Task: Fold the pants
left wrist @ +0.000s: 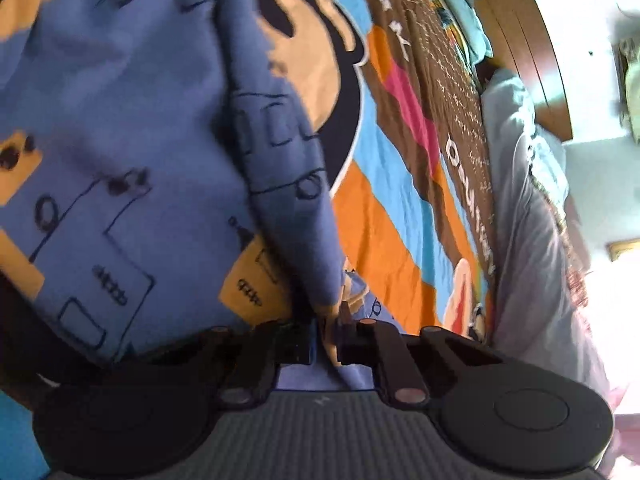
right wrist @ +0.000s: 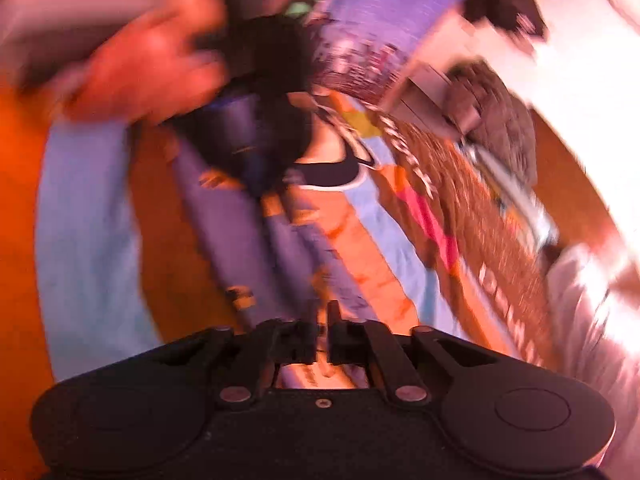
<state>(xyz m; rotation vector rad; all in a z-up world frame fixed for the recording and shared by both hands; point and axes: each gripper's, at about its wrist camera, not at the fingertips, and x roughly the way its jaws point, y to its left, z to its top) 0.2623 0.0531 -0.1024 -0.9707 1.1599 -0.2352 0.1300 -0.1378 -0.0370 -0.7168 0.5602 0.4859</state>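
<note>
A bed takes up both views, covered by a bright bedspread striped in orange, light blue, brown and pink that runs from lower centre to the top of the left wrist frame, with a wooden headboard at the upper right. On it lie the pants, blue cloth printed with tan patches and dark line drawings, filling the left half of that view; one ridge of the cloth runs down to the bottom centre. There the left claw is clenched on a fold of the pants, blue cloth pinched between its pads. In the right wrist view, which is badly smeared, the pants show as a bluish band down the middle, a hand sits at the upper left, and the right claw at the bottom centre has its pads almost together; something thin seems to stand between them, likely an edge of the pants, though I cannot tell for certain. I judge this the gathering step, both edges taken up before a fold. Next, both claws should lift and carry the cloth over evenly, keeping it taut.
</note>
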